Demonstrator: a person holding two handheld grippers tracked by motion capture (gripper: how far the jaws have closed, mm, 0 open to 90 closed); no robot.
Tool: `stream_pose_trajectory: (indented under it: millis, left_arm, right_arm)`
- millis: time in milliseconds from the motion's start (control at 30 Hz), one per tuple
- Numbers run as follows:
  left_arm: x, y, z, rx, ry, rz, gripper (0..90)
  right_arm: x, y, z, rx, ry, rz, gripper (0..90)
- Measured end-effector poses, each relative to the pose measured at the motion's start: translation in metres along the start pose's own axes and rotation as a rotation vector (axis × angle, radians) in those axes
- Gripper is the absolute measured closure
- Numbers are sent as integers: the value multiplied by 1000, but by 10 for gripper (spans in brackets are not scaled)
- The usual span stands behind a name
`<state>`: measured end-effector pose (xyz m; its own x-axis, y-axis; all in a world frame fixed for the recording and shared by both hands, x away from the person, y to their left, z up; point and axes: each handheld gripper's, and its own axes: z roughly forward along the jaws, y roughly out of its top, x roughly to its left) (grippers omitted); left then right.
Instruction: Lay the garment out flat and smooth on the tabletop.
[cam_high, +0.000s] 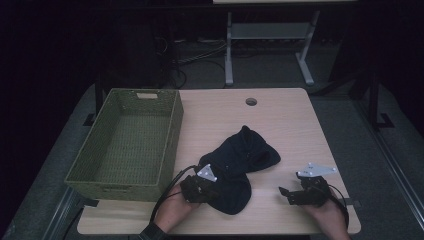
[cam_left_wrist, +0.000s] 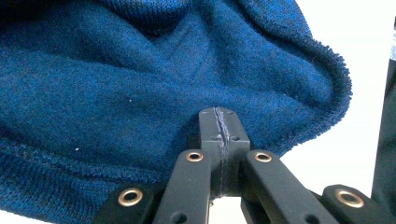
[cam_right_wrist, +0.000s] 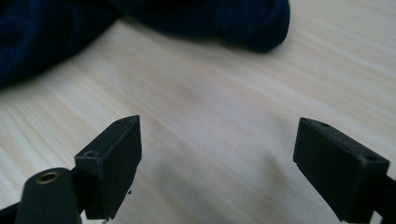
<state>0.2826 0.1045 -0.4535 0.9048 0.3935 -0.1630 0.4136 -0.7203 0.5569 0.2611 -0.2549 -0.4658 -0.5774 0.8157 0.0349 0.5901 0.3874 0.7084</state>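
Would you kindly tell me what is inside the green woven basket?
The basket shows a bare woven floor in the high view. Its near wall hides the strip of floor just behind it.

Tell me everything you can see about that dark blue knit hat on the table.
The dark blue knit hat is a soft, fuzzy beanie with a finer ribbed band along its open edge. It lies crumpled and partly folded on the light wooden table, right of the green woven basket, not touching it as far as the high view shows. The left gripper is shut on the fabric at its near side, pads pressed together on a fold. The open right gripper hovers apart over bare wood.
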Motion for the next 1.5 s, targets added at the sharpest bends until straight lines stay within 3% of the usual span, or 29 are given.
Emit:
stream_pose_trajectory:
  millis: [167, 400, 767, 900, 1133, 1300, 1500]
  left_arm:
    - [1, -1, 0, -9, -8, -32, 899]
    - [1, -1, 0, -10, -2, -31, 899]
    - [1, -1, 0, -16, 0, -31, 899]
    - [1, -1, 1, -16, 1, -33, 899]
    - [1, -1, 1, -18, -4, -37, 899]
    - [1, -1, 1, -16, -2, -36, 899]
    - [1, -1, 1, -17, -7, -35, 899]
  right_arm:
    - [-2, 17, -4, -5, 14, 7, 180]
    - [-8, 37, -7, -29, 12, -2, 221]
    - [-19, 87, -13, -85, 26, -15, 266]
    - [-29, 106, -4, -70, 20, -11, 268]
    - [-41, 116, 11, -68, 28, 13, 304]
    - [-54, 125, 37, -22, 32, 52, 312]
    - [-55, 127, 60, -1, 57, 52, 311]
